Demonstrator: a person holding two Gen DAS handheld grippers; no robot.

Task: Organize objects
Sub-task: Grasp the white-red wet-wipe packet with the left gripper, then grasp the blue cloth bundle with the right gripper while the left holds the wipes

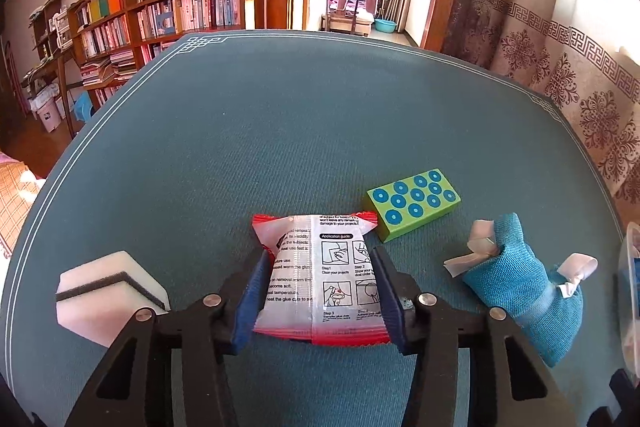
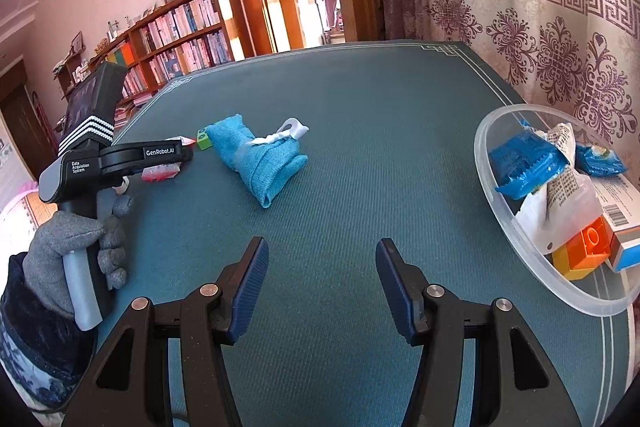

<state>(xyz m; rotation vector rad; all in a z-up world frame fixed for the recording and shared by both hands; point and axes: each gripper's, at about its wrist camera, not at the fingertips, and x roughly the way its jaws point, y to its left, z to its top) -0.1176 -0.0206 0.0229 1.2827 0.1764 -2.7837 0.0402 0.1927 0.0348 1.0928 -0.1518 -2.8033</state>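
- Two black jaws with blue pads fill the bottom of the left wrist view: the left tongs (image 1: 320,287) are closed on a plastic packet (image 1: 320,275), pads pressing both its sides so it bows slightly.
- That packet is clear with red crimped ends and printed instruction panels; it sits at lower centre, over a teal table mat (image 1: 280,131).
- At lower left of that view lies a white sponge (image 1: 108,291) with a dark stripe.
- Just right of and above the packet lies a green block (image 1: 412,203) with blue dots.
- At lower right lies a blue cloth pouch (image 1: 520,283) tied with white ribbon.
- In the right wrist view, the right tongs (image 2: 322,267) fill the bottom centre, jaws partly open with nothing between them, above bare mat.
- A clear plastic bowl (image 2: 486,163) sits at the right edge, holding blue snack packets, a white bag, an orange brick and a small box.
- At the left edge, a grey-gloved hand (image 2: 72,251) grips the handle of the other tool.
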